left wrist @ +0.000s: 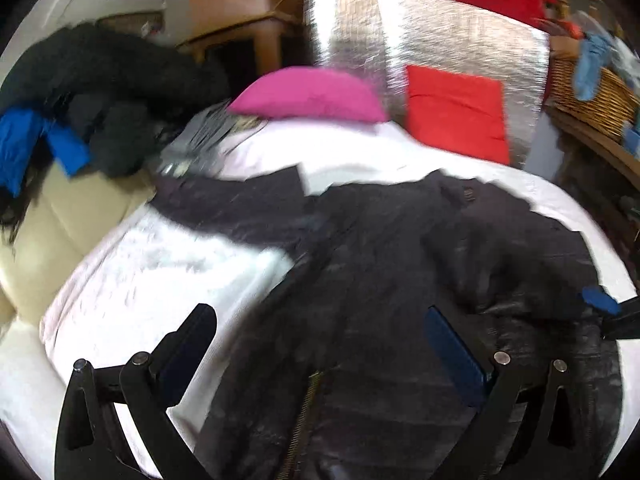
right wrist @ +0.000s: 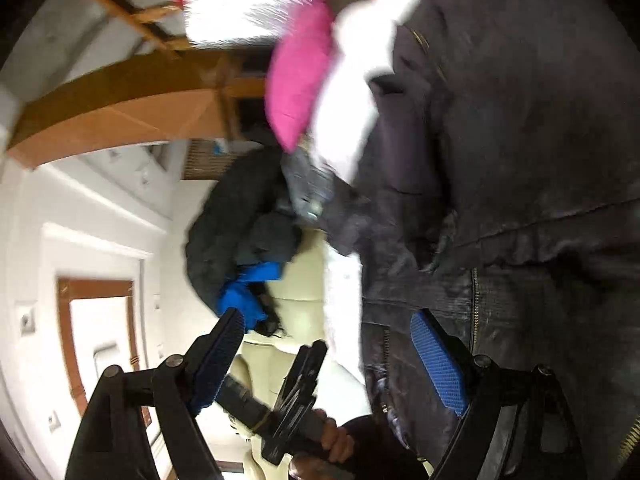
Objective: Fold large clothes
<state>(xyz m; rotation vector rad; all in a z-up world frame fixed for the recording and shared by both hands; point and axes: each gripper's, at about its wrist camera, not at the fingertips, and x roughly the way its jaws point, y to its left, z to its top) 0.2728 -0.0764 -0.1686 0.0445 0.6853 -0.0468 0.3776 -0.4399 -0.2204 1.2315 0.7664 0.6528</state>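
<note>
Black jacket lies spread on the white bed cover, long axis near to far, its near part between the spread left tool. Right view: the spread right tool hangs beside the jacket's left edge.

dark jacket spread on bed

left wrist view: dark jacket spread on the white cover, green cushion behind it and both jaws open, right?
Not quite: the cushion behind the dark jacket is pink, not green, as the left wrist view shows. The jacket does lie spread on the white cover, and the left gripper jaws stand wide open over it.
</note>
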